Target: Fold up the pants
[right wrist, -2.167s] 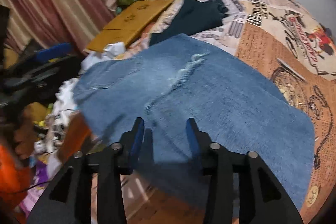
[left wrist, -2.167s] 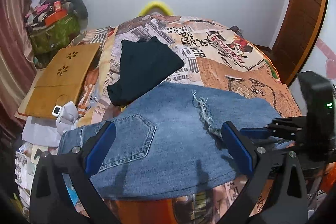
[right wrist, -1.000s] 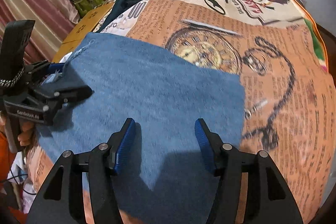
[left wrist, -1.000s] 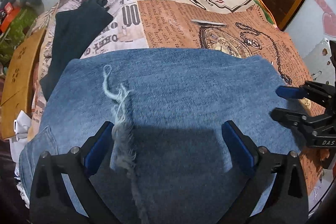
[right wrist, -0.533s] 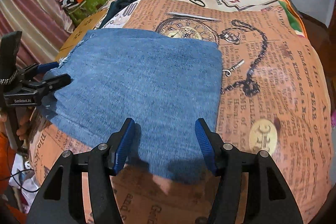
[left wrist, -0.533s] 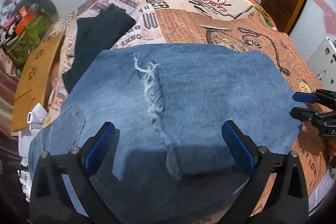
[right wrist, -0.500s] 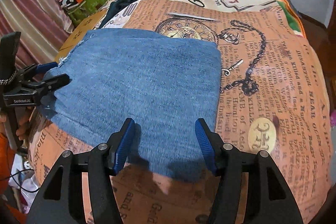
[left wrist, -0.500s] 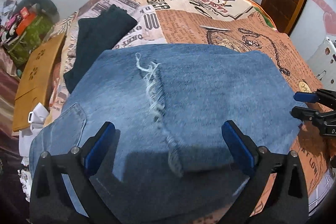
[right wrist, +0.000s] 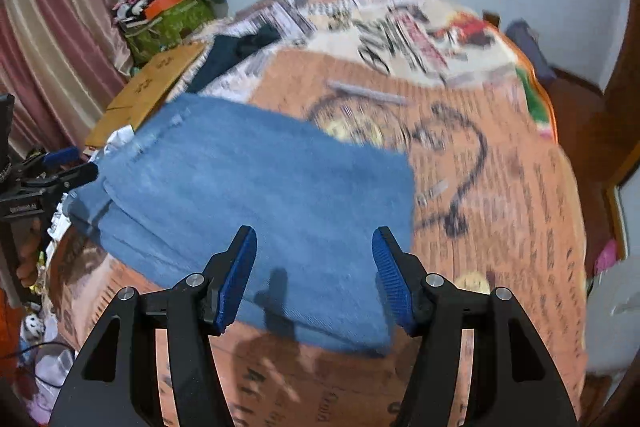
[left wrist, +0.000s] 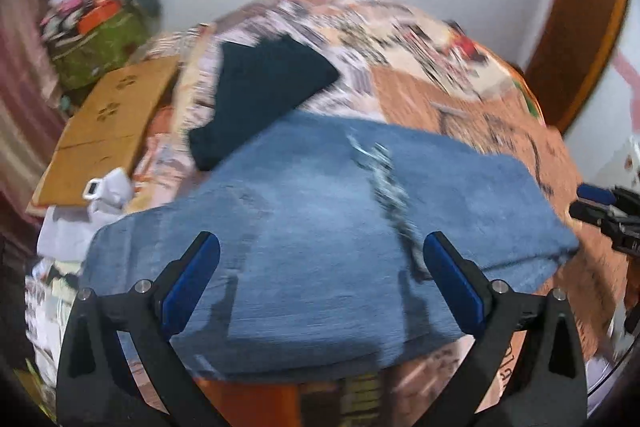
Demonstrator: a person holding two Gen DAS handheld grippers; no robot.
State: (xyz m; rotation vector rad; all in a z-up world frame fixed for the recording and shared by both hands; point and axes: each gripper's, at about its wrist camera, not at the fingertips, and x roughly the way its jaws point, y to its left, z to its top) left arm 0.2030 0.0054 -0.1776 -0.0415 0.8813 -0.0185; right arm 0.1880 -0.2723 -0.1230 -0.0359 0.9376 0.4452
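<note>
Folded blue jeans [left wrist: 320,227] are lying on a newsprint-patterned bedspread [right wrist: 500,187], a dark garment [left wrist: 264,95] at their eleven o'clock, as the left gripper [left wrist: 320,283] and right gripper [right wrist: 314,275] are hovering above, jaws apart and gripping nothing.

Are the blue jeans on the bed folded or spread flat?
Folded: the jeans lie as a compact rectangle with stacked layers showing at their left edge.

The pants [left wrist: 304,227] are matt blue denim, coarse-woven, with a frayed thready tear. Under them the bed [right wrist: 520,227] has a smooth printed cloth cover. The fingers [right wrist: 236,279] look like matt black plastic with ribbed blue pads and shiny metal screws.
</note>
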